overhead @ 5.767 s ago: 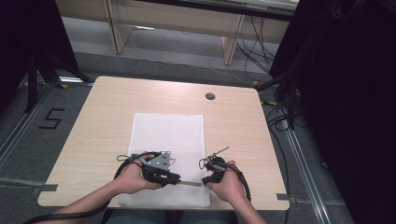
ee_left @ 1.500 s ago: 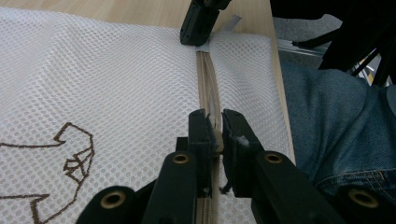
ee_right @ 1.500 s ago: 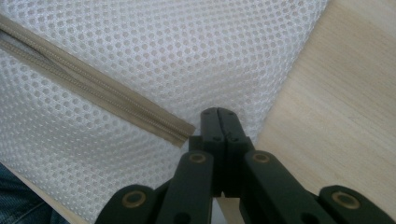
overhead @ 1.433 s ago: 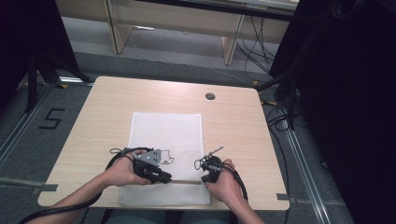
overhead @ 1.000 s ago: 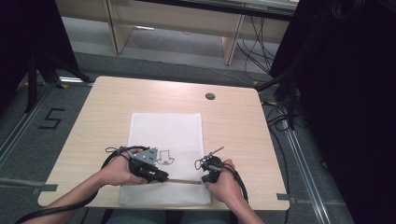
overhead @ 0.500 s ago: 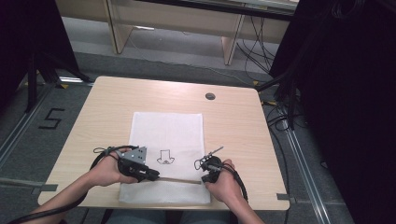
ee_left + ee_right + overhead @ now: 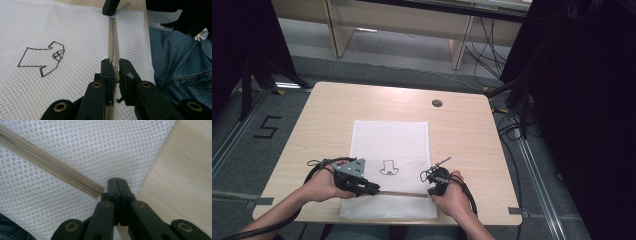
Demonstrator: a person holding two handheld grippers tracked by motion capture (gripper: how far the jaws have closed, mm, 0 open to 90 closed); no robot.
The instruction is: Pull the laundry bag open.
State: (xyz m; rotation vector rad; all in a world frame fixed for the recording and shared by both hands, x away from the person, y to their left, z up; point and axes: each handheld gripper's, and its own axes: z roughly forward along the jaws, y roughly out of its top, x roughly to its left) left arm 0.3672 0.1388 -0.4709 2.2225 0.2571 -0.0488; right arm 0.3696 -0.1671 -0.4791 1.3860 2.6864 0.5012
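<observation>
Now the left hand-held gripper (image 7: 115, 72) pinches the zipper pull (image 7: 115, 75) on the mesh bag (image 7: 62, 30).

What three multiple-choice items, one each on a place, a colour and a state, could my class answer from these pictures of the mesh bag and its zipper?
1. Where does the zipper run on the white mesh bag?
A. along the far edge
B. across the bag near the person's edge
C. down the middle, front to back

2. What colour is the zipper tape?
A. tan
B. red
C. black

3. How does the left hand-held gripper stand?
A. wide open above the bag
B. lying on the floor
C. closed on the zipper

Answers: 1 B, the high view shows the tan line between both hands at the near side. 2 A, both gripper views show beige tape. 3 C, the left gripper view shows the jaws pinching the zipper slider.
</observation>
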